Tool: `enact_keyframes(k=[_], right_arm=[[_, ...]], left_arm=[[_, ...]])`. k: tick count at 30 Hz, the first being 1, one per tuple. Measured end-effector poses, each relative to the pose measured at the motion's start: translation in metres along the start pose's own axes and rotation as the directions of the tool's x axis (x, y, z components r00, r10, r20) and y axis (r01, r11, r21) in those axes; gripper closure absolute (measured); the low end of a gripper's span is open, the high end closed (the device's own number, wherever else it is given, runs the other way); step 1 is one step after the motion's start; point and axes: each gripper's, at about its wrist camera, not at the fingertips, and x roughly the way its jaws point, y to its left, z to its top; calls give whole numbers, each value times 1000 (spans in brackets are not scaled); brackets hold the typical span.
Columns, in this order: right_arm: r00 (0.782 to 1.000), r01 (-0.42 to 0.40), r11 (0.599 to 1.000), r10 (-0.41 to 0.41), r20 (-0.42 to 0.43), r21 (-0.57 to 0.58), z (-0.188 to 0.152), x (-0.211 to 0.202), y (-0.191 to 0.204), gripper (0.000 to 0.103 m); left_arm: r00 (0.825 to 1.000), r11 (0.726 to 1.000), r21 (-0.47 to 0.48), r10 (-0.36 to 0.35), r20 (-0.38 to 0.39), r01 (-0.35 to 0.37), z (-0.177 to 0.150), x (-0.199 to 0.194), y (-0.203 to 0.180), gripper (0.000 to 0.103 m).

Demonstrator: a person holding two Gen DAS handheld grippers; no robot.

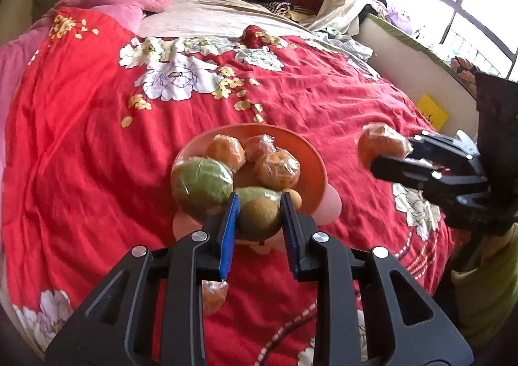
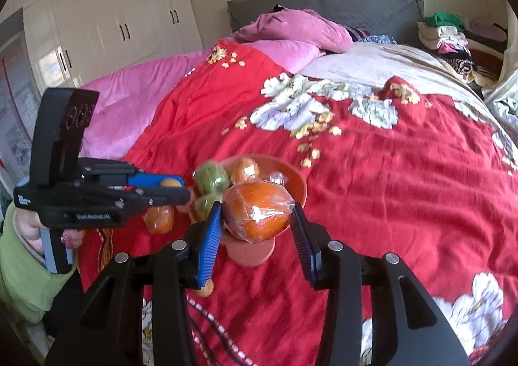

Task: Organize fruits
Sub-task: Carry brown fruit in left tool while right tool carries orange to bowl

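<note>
Left gripper (image 1: 260, 220) clamped on a small brown round fruit (image 1: 259, 218) just before the orange bowl (image 1: 310, 152) of wrapped fruit, right gripper (image 2: 257, 220) clamped on a plastic-wrapped orange (image 2: 257, 212) right of the bowl, 1 wrapped orange (image 1: 213, 296) on the red floral bedspread (image 1: 97, 155) beneath the left gripper.

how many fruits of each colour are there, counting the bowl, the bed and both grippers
orange plastic-wrapped round fruits: 5
green plastic-wrapped round fruits: 2
brown unwrapped fruits: 2
total: 9
</note>
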Motion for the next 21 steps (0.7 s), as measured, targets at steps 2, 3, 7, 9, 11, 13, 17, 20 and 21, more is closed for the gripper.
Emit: enact_keyframes(k=[2, 3, 7, 9, 11, 13, 17, 20, 21], right_arm=[[1000, 0, 1000, 0, 4, -6, 6, 1, -2, 62], [1000, 2, 1000, -2, 5, -8, 8, 2, -2, 62], [1000, 2, 1000, -2, 6, -8, 15, 5, -6, 62], [1000, 3, 1000, -3, 4, -7, 17, 7, -9, 62], [1000, 3, 1000, -3, 2, -7, 19, 9, -12, 62], [1000, 3, 1000, -3, -2, -3, 21, 12, -16, 62], [1000, 4, 1000, -4, -18, 1, 22, 18, -22, 62], [999, 2, 1000, -2, -32, 0, 23, 25, -25, 62], [999, 4, 1000, -4, -35, 1, 23, 27, -26, 62]], left_arm=[[1000, 1000, 8, 5, -2, -5, 5, 4, 0, 84], [1000, 1000, 11, 10, -4, -10, 7, 6, -1, 84], [1000, 1000, 25, 18, -10, -18, 14, 15, -1, 84], [1000, 999, 30, 27, -12, -26, 17, 19, -1, 84], [999, 999, 41, 35, -17, -34, 19, 24, -2, 84], [999, 998, 50, 33, -26, -32, 20, 29, -3, 84], [999, 997, 69, 35, -40, -32, 21, 38, -6, 84], [998, 996, 80, 35, -48, -31, 23, 44, -8, 84], [998, 996, 82, 34, -51, -30, 23, 45, -9, 84]])
